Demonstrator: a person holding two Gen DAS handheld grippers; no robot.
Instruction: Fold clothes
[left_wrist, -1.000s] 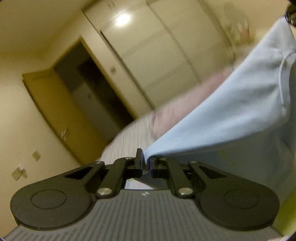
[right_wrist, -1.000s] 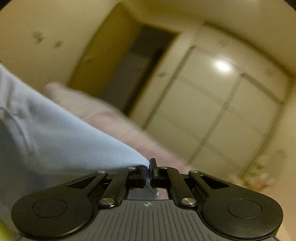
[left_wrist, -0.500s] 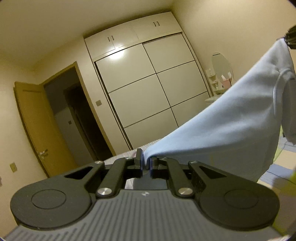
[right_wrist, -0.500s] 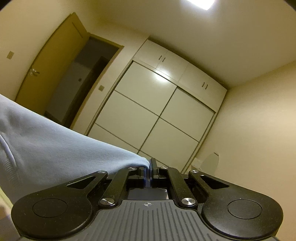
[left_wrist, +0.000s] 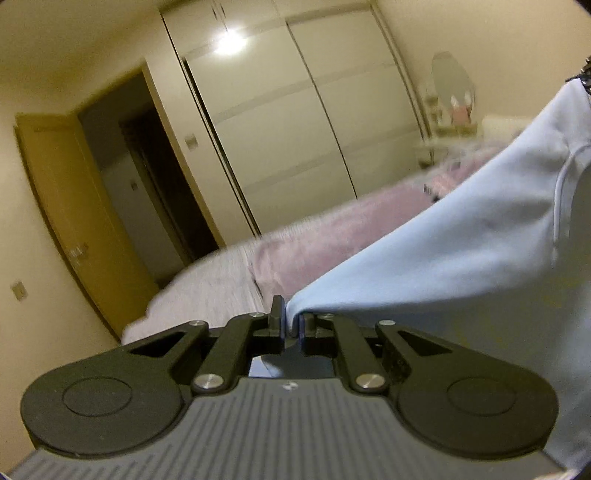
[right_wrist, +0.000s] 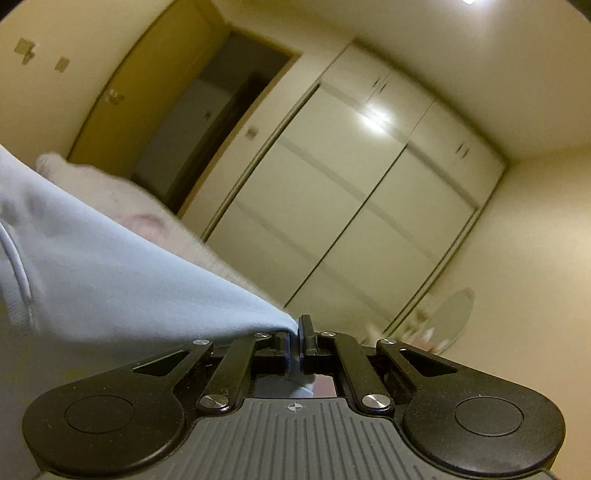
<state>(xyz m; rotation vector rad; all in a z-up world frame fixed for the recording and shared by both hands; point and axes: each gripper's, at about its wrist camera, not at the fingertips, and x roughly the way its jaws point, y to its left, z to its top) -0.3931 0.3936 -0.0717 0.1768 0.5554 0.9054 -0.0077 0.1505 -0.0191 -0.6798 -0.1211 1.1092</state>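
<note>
Ahead of both cameras I see the white sliding wardrobe (left_wrist: 295, 140) filling the far wall, its panels blurred and tilted, with a light glare on the upper left door. To its left stands the dark open doorway (left_wrist: 147, 177), and left of that the yellow-brown door (left_wrist: 70, 206) swung against the wall.

Below the wardrobe lies the bed (left_wrist: 207, 288), and on it a fuzzy pink blanket (left_wrist: 332, 236) runs toward the far right.

I have the light blue garment (left_wrist: 461, 236) lifted above the bed, stretched between my two grippers. In the left wrist view it rises from the near centre up to the far right edge; in the right wrist view the same cloth (right_wrist: 110, 280) spreads away to the left, a stitched seam showing near the edge.

My left gripper (left_wrist: 291, 325) is pinched closed on one corner of the cloth, the fabric bunched between the fingers. My right gripper (right_wrist: 294, 341) is likewise clamped on another corner, a small tail of cloth hanging behind the fingers.

At the far right, a small oval mirror (left_wrist: 452, 81) stands above a blurred vanity shelf.
</note>
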